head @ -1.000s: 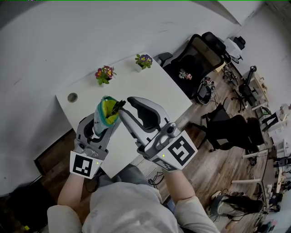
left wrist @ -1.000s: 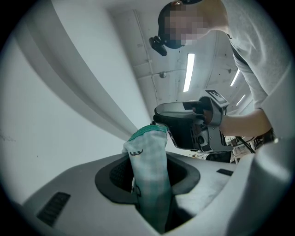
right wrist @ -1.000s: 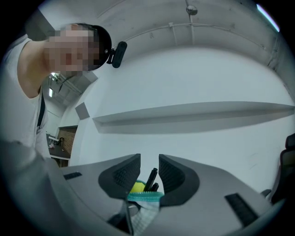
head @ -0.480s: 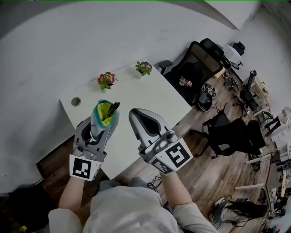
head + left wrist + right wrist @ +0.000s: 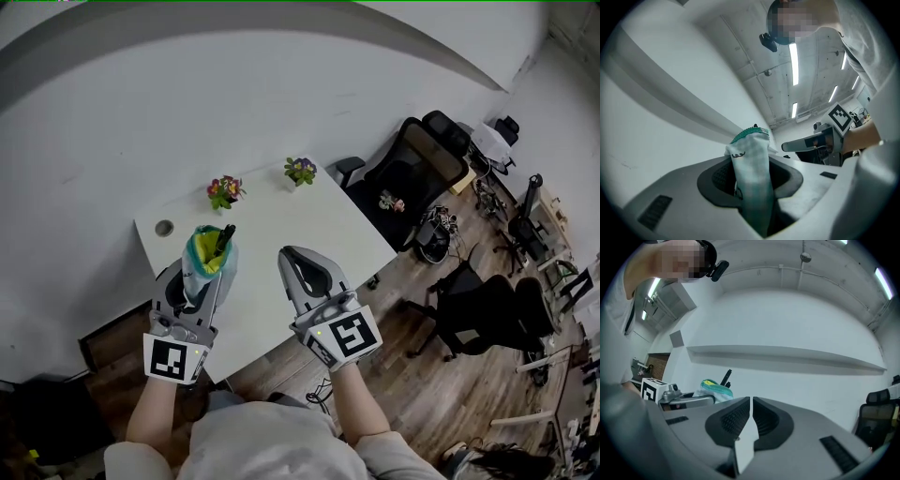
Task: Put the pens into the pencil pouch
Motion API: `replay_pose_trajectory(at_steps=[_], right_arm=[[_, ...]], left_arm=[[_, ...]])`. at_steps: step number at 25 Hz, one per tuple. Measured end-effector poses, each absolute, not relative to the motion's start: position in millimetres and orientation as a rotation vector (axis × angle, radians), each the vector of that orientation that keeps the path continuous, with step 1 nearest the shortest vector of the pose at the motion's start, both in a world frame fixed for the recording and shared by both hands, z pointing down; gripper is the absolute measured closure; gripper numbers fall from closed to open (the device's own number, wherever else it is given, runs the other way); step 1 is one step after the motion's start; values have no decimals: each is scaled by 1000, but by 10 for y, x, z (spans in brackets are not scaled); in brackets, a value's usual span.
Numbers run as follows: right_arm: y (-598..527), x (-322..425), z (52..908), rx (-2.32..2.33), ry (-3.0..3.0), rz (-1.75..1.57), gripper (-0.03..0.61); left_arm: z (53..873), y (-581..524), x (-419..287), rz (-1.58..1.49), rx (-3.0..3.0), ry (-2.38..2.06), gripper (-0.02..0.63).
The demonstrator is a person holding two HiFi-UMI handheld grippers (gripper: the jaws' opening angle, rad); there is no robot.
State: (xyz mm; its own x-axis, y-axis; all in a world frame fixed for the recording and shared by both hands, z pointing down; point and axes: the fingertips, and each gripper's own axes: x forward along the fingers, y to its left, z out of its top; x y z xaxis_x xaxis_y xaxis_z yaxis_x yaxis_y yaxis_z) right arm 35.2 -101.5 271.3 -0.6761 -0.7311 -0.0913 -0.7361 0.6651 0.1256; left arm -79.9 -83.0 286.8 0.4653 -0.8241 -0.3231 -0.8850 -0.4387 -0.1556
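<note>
The left hand-held gripper (image 5: pixel 751 183) is pinching the pencil pouch (image 5: pixel 750 152) around its lower part and holding it upright, with the green-rimmed mouth open at the top. A black pen (image 5: pixel 222 239) pokes out of that mouth. Off to its right, apart from it, the right hand-held gripper (image 5: pixel 751 404) has just been closing. Its jaws are now basically pressed together with nothing between them. Both sit over the near part of the white table (image 5: pixel 281 220). Beyond them, two little flower pots (image 5: pixel 224 191) stand by the far edge.
</note>
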Motion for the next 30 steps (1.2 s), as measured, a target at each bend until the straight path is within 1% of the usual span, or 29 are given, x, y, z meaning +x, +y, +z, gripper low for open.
replay_pose_trajectory(at_steps=[11, 21, 30], right_arm=[[-911, 1212, 2833, -1368, 2768, 162, 540], [-713, 1630, 2967, -1423, 2733, 114, 540], [-488, 1848, 2994, -1416, 2716, 108, 540]], left_arm=[[2777, -526, -515, 289, -2332, 1584, 456], [2769, -322, -362, 290, -2289, 1640, 456], [2830, -116, -222, 281, -2270, 1680, 456]])
